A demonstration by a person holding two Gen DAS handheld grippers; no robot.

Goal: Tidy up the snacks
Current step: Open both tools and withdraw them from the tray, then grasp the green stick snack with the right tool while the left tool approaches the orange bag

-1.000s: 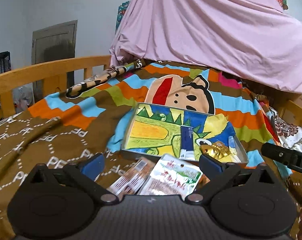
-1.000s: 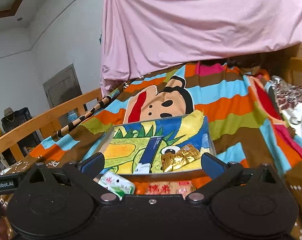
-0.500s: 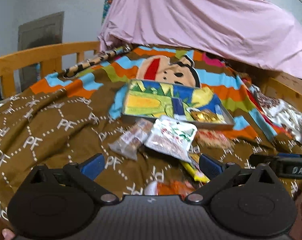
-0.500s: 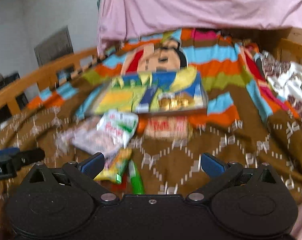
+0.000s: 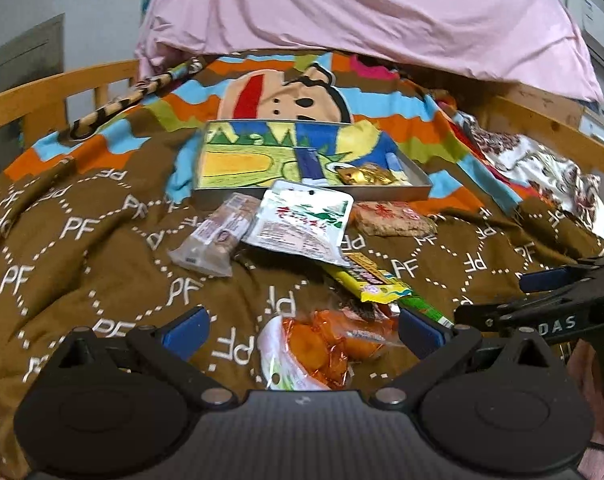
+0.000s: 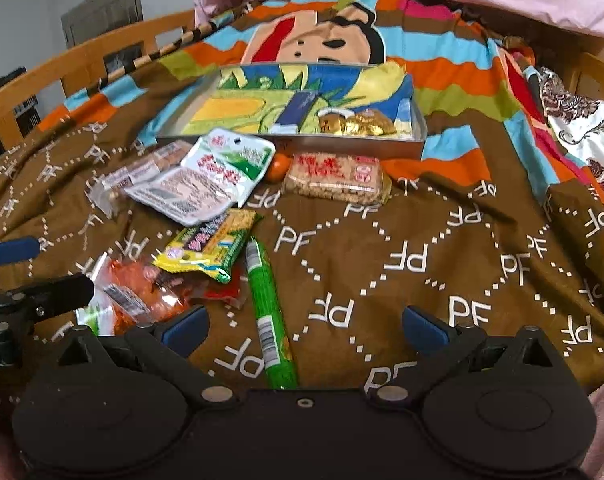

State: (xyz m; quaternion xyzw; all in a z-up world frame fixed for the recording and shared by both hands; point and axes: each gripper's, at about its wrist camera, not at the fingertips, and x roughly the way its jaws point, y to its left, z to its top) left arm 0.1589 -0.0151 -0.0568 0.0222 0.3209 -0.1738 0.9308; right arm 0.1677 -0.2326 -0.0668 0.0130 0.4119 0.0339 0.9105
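Your left gripper [image 5: 300, 326] and right gripper [image 6: 305, 324] both hover with fingers spread apart, holding nothing. Snacks lie scattered on the brown blanket [image 6: 422, 248] — an orange bag [image 5: 326, 346] between your left fingers, a green stick [image 6: 268, 312] between your right. The tray [image 6: 342, 146] sits beyond them, holding a gold packet [image 6: 362, 124].

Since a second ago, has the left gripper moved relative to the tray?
Yes. The left gripper has backed away from the tray; loose snacks now lie between them.
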